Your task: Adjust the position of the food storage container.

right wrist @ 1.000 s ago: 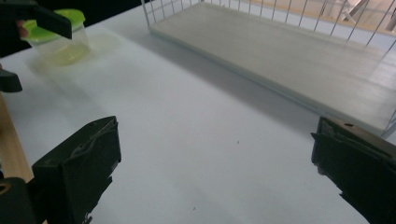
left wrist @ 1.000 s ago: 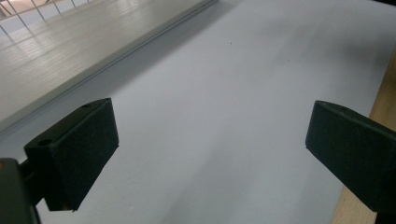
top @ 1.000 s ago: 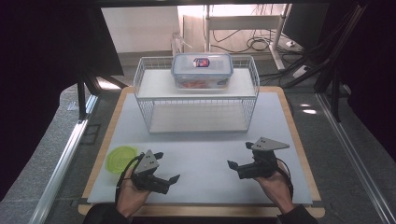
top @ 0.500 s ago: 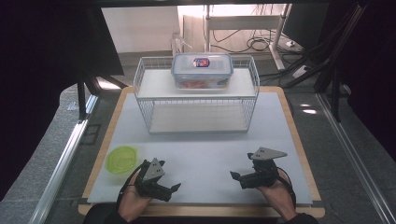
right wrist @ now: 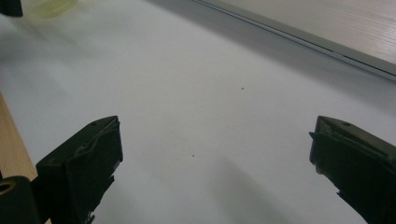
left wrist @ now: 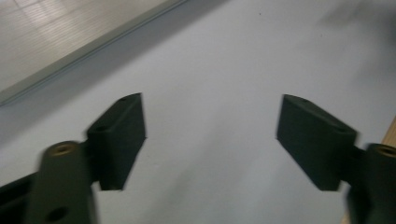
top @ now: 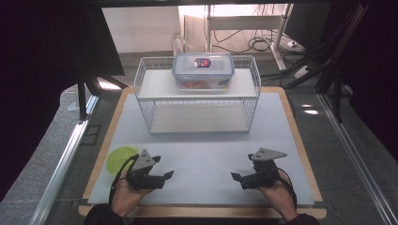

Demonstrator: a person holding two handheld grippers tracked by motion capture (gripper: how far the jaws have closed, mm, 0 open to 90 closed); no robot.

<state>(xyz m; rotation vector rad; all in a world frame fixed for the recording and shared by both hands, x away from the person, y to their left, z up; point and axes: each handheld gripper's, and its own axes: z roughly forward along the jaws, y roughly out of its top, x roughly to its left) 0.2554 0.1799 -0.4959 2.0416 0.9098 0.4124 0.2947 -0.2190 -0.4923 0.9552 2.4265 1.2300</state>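
**High view: both grippers at near edge, jaws apart, nothing held**

High view has your left gripper [top: 162,177] low on the near-left of the worktop [top: 206,154], tips pointing right toward the middle. Yellow-green disc [top: 121,158] lies flat on the white mat just to its far left, near the gripper body but not between the jaws. Your right gripper [top: 237,177] sits near-right, tips pointing left, so the two face each other, well apart, with bare mat between.

Left gripper view: jaws spread wide, only white mat in the gap. At top left runs the pale bottom edge of the wire rack [left wrist: 88,46].

Right gripper view: jaws also wide apart, empty, over the mat. Disc [right wrist: 49,7] shows blurred at the top-left corner, far off. Wooden worktop edge at left.

Wire rack [top: 197,101] stands at the far middle of the worktop. Clear lidded container [top: 203,70] sits on its top shelf, slightly right of centre. Lower shelf is bare.
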